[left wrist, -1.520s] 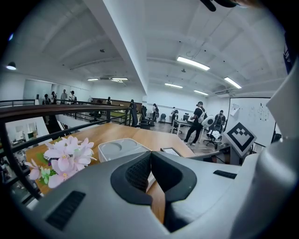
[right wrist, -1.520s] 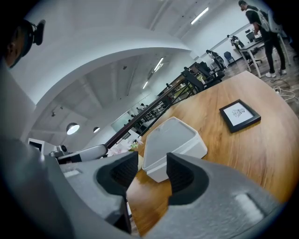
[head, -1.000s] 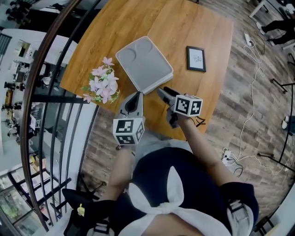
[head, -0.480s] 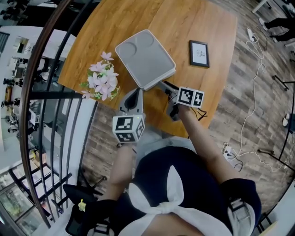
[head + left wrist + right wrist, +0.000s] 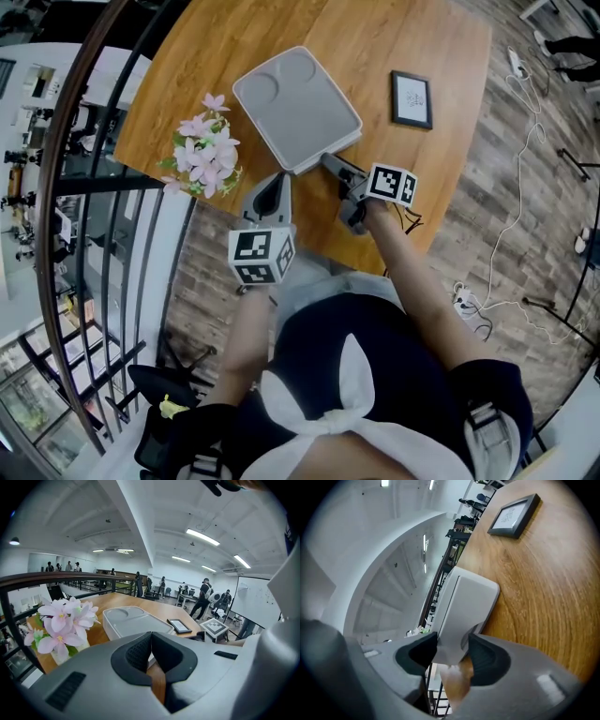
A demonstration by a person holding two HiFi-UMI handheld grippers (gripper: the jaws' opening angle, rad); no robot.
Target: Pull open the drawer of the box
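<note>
My right claw point(image 5: 330, 165) has slid up to the near corner of the flat light-grey plastic box point(image 5: 295, 108), and its jaws have just been opening. They stand wide, not squeezing, with the box's end between them. My left claw point(image 5: 275, 180) is clenched on nothing, near the box. The box lies on the brown wooden table point(image 5: 375, 37), between pink flowers point(image 5: 202, 155) and a small black picture frame point(image 5: 412, 98).

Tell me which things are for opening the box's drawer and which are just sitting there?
For the job:
- box
- right gripper, jaws just opening, the box's near end between them

Just sitting there:
- pink flowers
- picture frame
</note>
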